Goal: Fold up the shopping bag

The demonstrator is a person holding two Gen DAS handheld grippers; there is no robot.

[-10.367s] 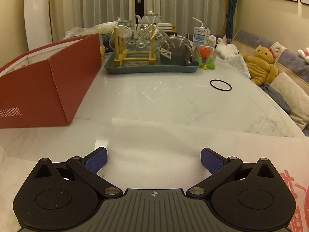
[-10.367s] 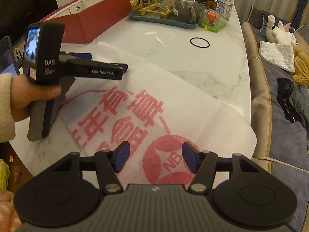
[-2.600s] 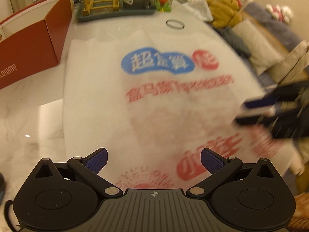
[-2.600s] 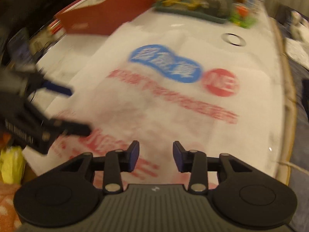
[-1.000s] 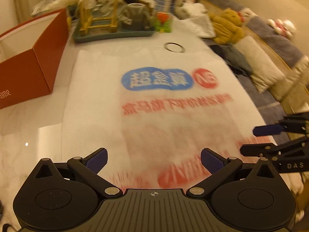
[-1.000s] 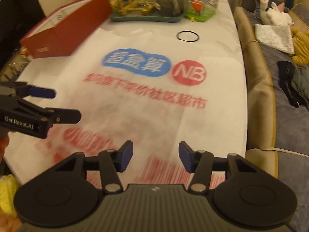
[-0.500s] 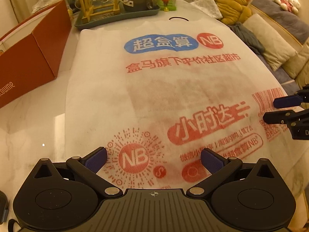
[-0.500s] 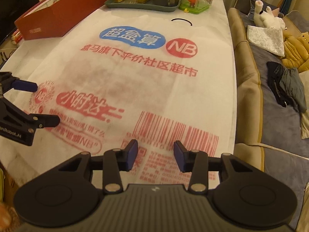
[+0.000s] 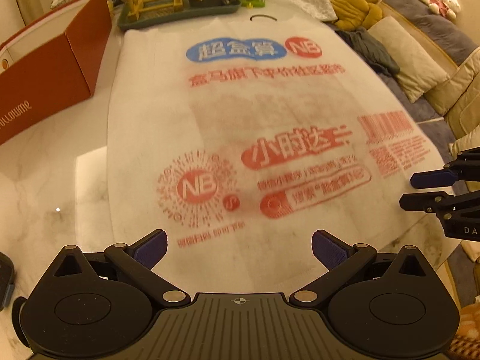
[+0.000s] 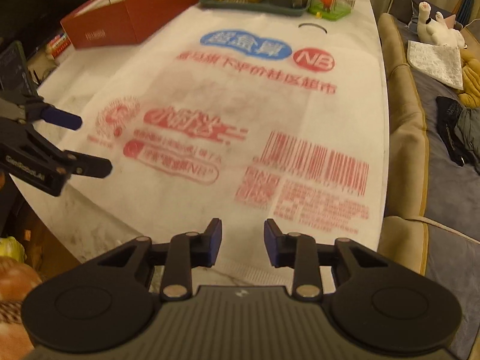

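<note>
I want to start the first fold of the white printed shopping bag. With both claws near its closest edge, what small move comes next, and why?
Probably ease the right claw down onto the near edge of the white printed shopping bag. Its jaws are closing, nothing is pinched yet, and the bag lies flat and unfolded on the white marble table. The left claw is open wide over the same edge.

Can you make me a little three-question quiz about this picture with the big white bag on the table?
1. True or false: the shopping bag lies spread flat on the table.
2. Which gripper has its fingers wider apart: left gripper or right gripper?
3. What colour is the box beside the bag?

Key:
1. True.
2. Left; the right one's jaws are closing, not yet gripping the bag.
3. Red.
</note>
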